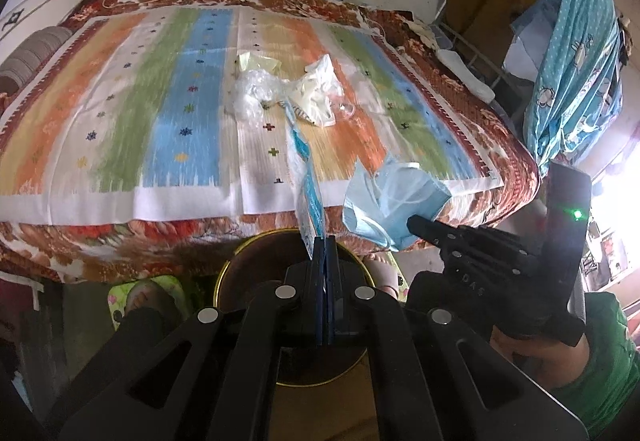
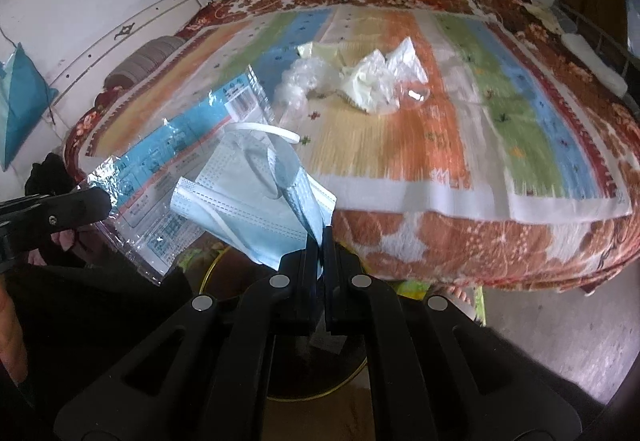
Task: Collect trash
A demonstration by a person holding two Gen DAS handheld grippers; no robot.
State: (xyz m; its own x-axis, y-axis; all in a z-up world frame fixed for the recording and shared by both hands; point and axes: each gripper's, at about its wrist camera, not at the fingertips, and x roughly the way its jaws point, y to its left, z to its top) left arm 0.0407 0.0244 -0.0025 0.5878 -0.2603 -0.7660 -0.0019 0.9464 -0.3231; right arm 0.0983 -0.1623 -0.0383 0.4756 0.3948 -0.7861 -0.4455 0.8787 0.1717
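My left gripper (image 1: 325,241) is shut on a clear plastic wrapper with blue print (image 1: 307,177), held upright over a round brown bin with a gold rim (image 1: 236,273). The wrapper also shows in the right wrist view (image 2: 176,161). My right gripper (image 2: 319,237) is shut on a light blue face mask (image 2: 256,197), also over the bin (image 2: 208,273). The mask shows in the left wrist view (image 1: 392,197). More trash lies mid-bed: crumpled clear plastic (image 1: 252,89) and whitish paper (image 1: 316,89).
The bed carries a striped mat (image 1: 120,121) over a brown floral blanket (image 1: 500,129). A metal rack with a blue cloth (image 1: 572,61) stands at the right. A grey bolster (image 2: 144,61) and a teal cushion (image 2: 20,101) are at the left. Feet in slippers (image 1: 140,297) are beside the bin.
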